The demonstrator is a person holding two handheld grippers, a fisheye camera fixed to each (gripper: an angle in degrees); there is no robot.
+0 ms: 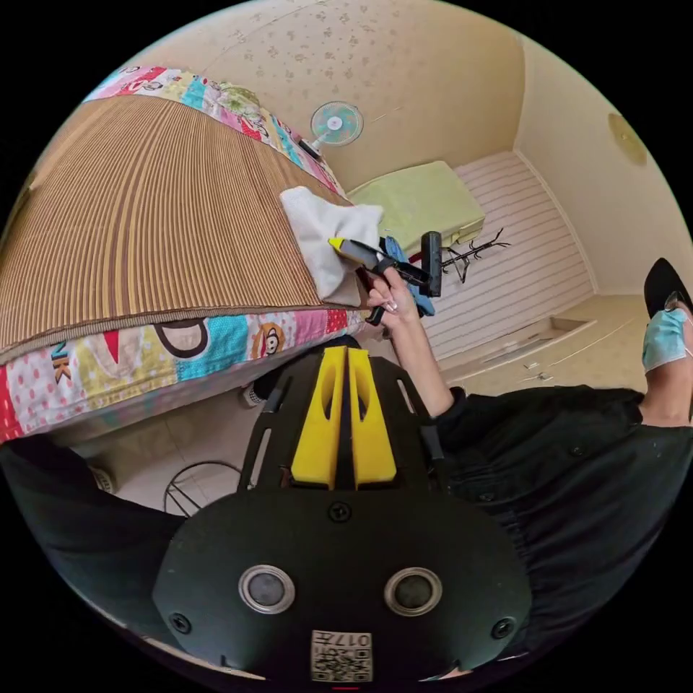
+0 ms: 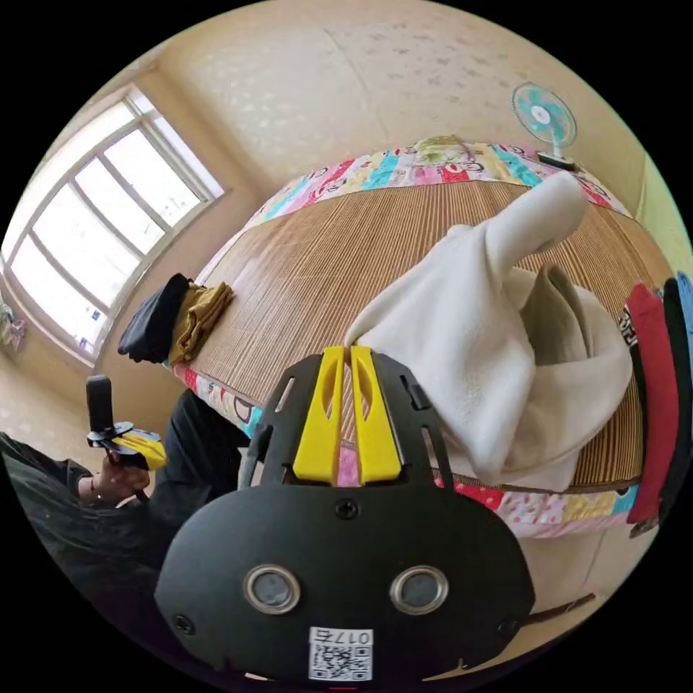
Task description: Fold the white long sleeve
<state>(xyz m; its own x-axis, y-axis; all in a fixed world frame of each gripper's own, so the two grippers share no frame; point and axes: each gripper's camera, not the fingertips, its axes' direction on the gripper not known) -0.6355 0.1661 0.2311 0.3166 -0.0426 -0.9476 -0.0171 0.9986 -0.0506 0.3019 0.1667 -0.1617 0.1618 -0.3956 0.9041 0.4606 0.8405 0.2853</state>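
Note:
The white long sleeve (image 2: 476,346) lies bunched on the bamboo mat (image 2: 325,253) near the bed's edge, with one sleeve standing up. My right gripper (image 2: 345,352) is shut, and a pointed corner of the white cloth is pinched at its tips. In the left gripper view the same garment (image 1: 317,224) sits at the mat's corner, with the right gripper (image 1: 336,244) resting on it in a person's hand (image 1: 393,296). My left gripper (image 1: 343,351) is shut on nothing, off the bed and above the floor; it shows in a hand low on the left as the left gripper (image 2: 148,447).
Folded dark and mustard clothes (image 2: 173,317) lie on the mat's far corner. A stack of red, black and blue clothes (image 2: 653,404) sits beside the white garment. A fan (image 2: 545,115) stands behind the bed. The person in black (image 1: 563,476) stands at the bed's side.

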